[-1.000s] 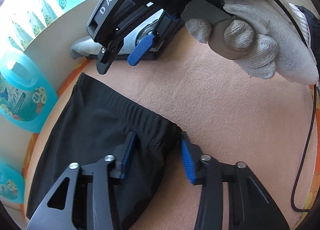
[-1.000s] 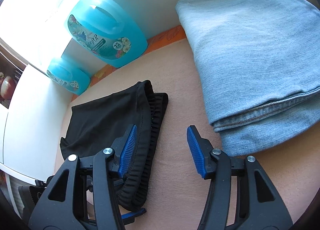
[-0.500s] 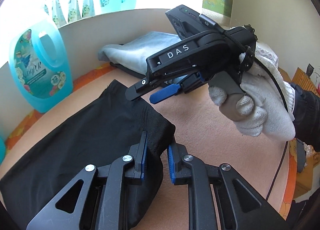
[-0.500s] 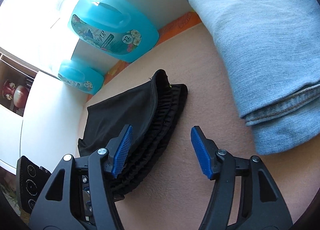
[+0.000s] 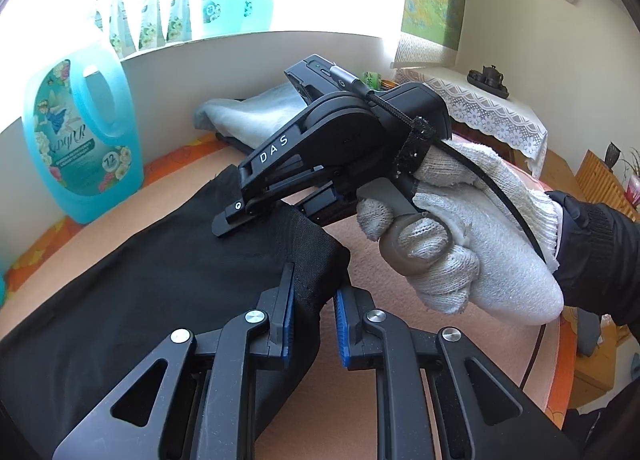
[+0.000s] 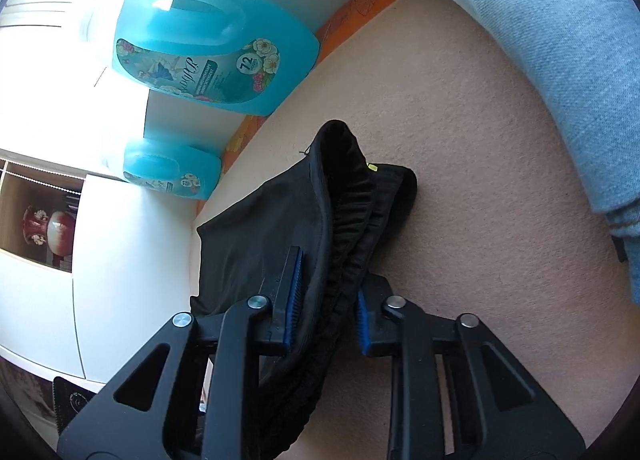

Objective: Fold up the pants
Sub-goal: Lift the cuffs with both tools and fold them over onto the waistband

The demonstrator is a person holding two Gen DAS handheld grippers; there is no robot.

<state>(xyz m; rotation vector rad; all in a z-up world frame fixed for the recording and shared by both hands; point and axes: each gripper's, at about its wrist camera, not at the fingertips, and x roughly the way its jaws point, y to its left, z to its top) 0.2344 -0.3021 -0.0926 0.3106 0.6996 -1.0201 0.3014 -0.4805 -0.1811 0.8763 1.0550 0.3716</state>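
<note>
Left wrist view: left gripper (image 5: 314,318) is clenched on the near right corner of the black pants (image 5: 168,284), cloth bunched between the blue pads, likely the waistband end, so that corner can be lifted for a fold. Pants lie flat on the peach table cover (image 5: 400,272), spreading to the left. The right gripper (image 5: 240,216) comes in from the right in a gloved hand (image 5: 460,244), its tips down on the far edge of the same pants; both pinch one end, probably to carry it over as one straight edge. Blue detergent bottle (image 5: 80,132) stands far left by the wall, a folded grey-blue garment (image 5: 256,116) lies behind, out of the way.

Right wrist view: right gripper (image 6: 326,312) has just been closing and now its pads press on the gathered elastic waistband of the pants (image 6: 280,228), layers stacked between them. Grip sits at the doubled edge so all layers should move together. Grey-blue garment (image 6: 560,60) lies far right, well apart; two detergent bottles (image 6: 208,56) stand at the far left edge. Fold not yet made.
</note>
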